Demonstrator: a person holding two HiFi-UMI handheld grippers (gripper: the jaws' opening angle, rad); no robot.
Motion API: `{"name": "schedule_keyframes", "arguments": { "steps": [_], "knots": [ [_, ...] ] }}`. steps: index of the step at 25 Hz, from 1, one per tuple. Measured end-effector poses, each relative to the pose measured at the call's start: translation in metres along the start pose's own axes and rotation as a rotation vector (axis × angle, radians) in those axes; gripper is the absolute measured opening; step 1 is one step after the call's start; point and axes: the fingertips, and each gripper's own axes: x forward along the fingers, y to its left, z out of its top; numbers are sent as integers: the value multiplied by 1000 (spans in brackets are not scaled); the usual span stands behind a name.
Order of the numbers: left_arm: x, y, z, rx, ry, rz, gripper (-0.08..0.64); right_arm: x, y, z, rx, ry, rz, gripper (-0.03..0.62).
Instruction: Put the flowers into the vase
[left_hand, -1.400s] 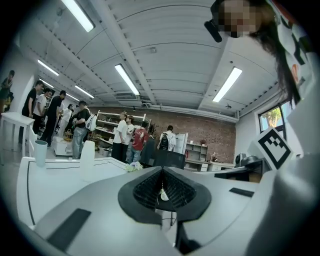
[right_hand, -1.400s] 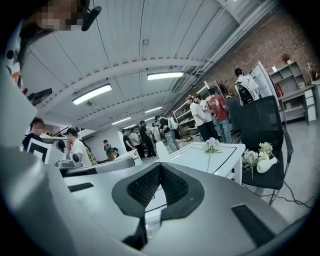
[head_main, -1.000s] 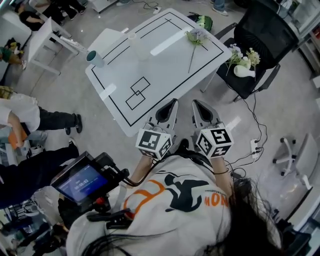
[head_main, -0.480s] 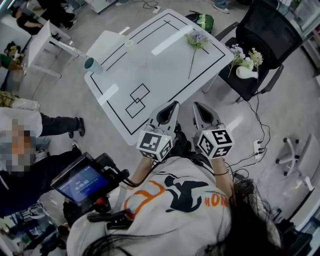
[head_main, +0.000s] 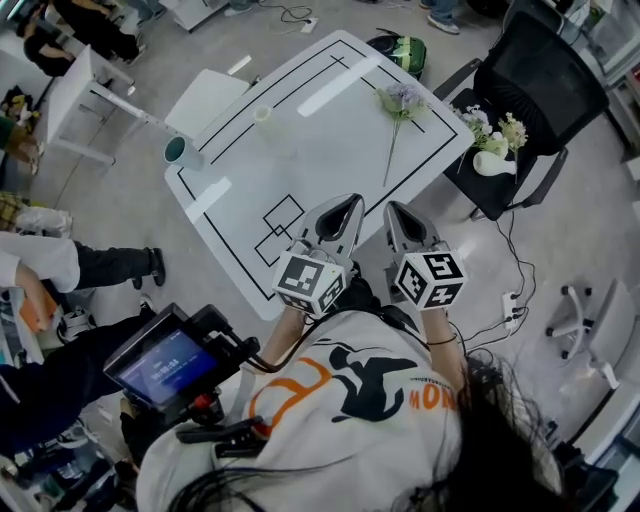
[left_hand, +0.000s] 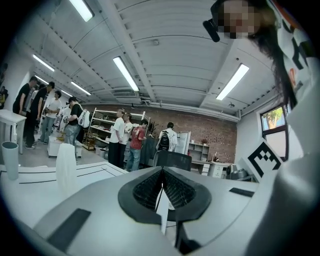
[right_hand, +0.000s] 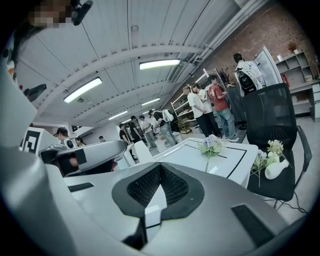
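Table (head_main: 300, 165) middle bare; translucent vase (head_main: 263, 115), flower (head_main: 402, 97) along far edges.

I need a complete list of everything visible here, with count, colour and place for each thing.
table: one, white with black lines, centre
flower: one, lilac, lying on the table's far right part
clear vase: one, translucent, standing on the table's far left
cup: one, teal, by the table's left corner
chair: one, black, right of the table
white vase: one, white, on the chair seat with small flowers
people: several, mixed colours, background
left gripper: one, grey, shut and empty, over the table's near edge
right gripper: one, grey, shut and empty, beside the left one
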Motion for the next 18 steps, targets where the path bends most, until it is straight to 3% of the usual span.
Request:
{"name": "schedule_keyframes", "arguments": {
  "steps": [8, 13, 18],
  "knots": [
    [21, 10, 8, 16, 8, -68, 11, 37, -20, 8, 11, 6, -44, 12],
    [34, 30, 8, -10, 24, -70, 11, 63, -44, 16, -31, 44, -100, 12],
    [50, 47, 3, -12, 28, -49, 11, 88, -79, 22, 16, 64, -116, 12]
  ]
}}
